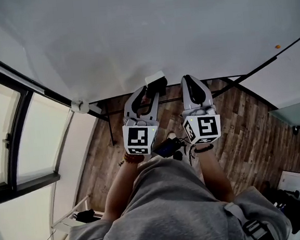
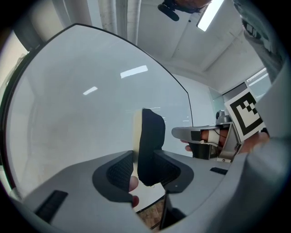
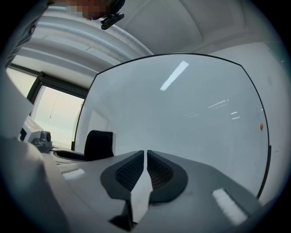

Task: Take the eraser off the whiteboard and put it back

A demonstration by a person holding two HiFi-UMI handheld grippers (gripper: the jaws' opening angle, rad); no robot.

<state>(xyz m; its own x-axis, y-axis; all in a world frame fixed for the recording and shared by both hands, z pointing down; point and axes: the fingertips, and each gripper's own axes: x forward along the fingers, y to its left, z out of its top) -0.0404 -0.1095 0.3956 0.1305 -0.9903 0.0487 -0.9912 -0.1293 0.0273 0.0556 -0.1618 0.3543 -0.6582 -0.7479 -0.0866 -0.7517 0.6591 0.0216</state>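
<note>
Eraser (image 2: 151,136) is clamped upright in left claw (image 2: 144,169), held just before whiteboard (image 2: 77,109); contact with the board cannot be told. Right claw (image 3: 145,168) is closed together, nothing held.

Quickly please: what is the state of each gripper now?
Left gripper: closed on the eraser.
Right gripper: closed, holding nothing.

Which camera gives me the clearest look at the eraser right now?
Left gripper view: the eraser stands close up, clamped between the left gripper's jaws. Head view shows only its end past that gripper; right gripper view, a small dark block at left.
</note>
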